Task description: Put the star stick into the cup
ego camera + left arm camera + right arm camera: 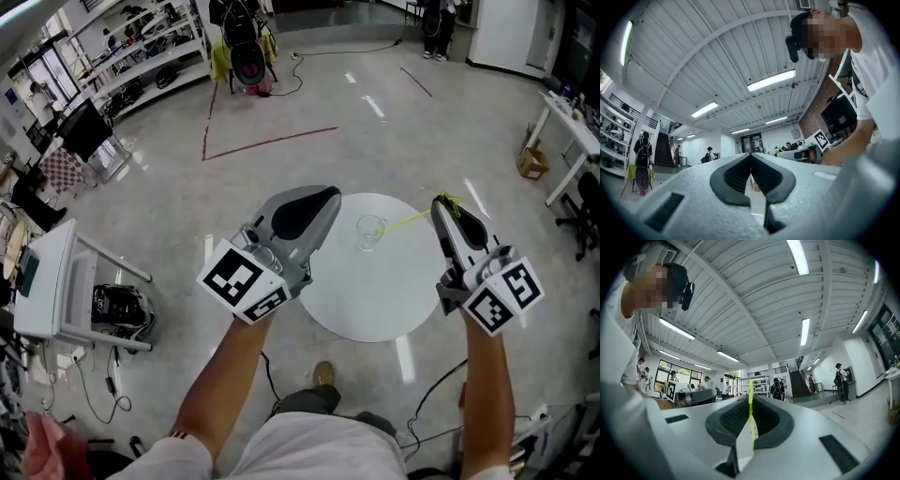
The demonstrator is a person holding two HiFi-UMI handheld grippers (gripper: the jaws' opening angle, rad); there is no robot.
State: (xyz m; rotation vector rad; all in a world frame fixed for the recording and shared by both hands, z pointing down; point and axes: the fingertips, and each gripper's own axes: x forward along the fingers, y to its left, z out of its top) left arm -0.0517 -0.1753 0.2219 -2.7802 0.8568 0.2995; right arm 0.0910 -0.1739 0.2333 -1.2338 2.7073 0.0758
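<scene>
Your right hand-held gripper [442, 201] is clamped on the thin yellow-green star stick [410, 220], whose free end is near the clear glass cup [370, 232] at the round white table's [375, 300] 12 o'clock. Your left hand-held gripper [330, 195] is closed and empty.

Head view looks steeply down onto the round white table [375, 300]; both gripper views, close behind their jaws, tilt up, sharing the white ribbed ceiling [717, 61].

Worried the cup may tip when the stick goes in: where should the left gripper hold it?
Probably low on the side wall of the cup, coming level from its left, where the left gripper is. It stands upright, and the stick in the right gripper points at its rim from the right, so keep the mouth free.
</scene>
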